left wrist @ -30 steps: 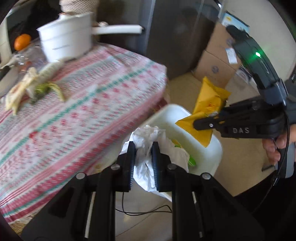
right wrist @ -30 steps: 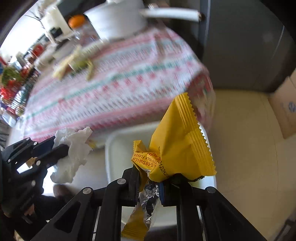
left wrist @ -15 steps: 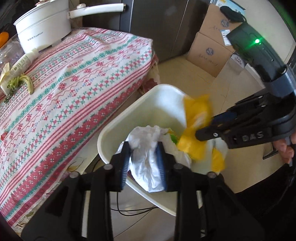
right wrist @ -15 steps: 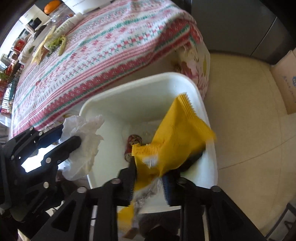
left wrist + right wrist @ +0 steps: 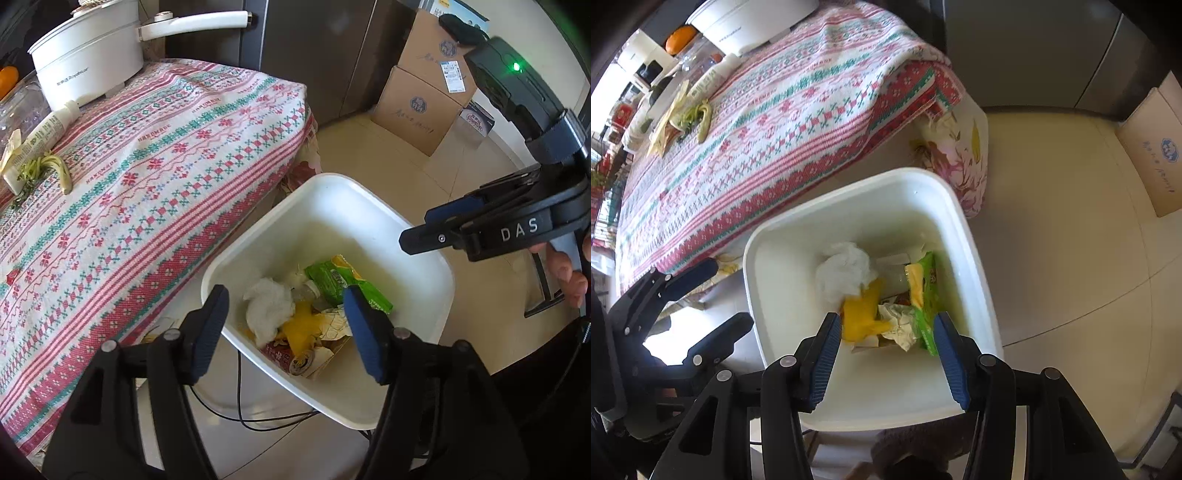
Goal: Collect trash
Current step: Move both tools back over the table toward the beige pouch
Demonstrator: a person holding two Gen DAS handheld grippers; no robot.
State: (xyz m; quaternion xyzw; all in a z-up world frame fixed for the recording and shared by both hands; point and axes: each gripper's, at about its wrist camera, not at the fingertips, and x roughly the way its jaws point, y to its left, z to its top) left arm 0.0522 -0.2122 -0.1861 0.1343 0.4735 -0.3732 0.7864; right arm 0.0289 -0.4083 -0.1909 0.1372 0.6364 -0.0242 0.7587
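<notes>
The left tool (image 5: 284,325) hangs over the near corner of the white square plastic bin (image 5: 406,229), its blue-padded jaws spread wide with nothing between them; they have just been opening. The right tool (image 5: 882,354) hangs over the same bin, jaws also parted and empty after just opening. In the left wrist view the right tool (image 5: 413,236) reaches in over the bin's far right rim, with fingers (image 5: 565,273) of a hand wrapped on its grip. In the right wrist view the left tool (image 5: 713,295) sits just outside the bin's left wall.

The crumpled white tissue (image 5: 269,310) lies inside the bin, on the side toward the bench. The yellow snack wrapper (image 5: 303,325) lies beside it, touching it, in the middle of the bin's floor. A green snack packet (image 5: 343,284) rests against the bin's far side, and a crumpled cream paper (image 5: 897,321) and a red printed can (image 5: 284,354) lie among them at the bottom.

The bin stands on the pale tiled floor (image 5: 1071,258), just beside the bench covered with a red, green and white patterned cloth (image 5: 147,177). On the bench, well away from the bin, are a white saucepan with a long handle (image 5: 88,59), a white tube (image 5: 48,125) and some green vegetable scraps (image 5: 44,170). Stacked brown cardboard boxes (image 5: 424,99) stand on the floor beyond the bin.
</notes>
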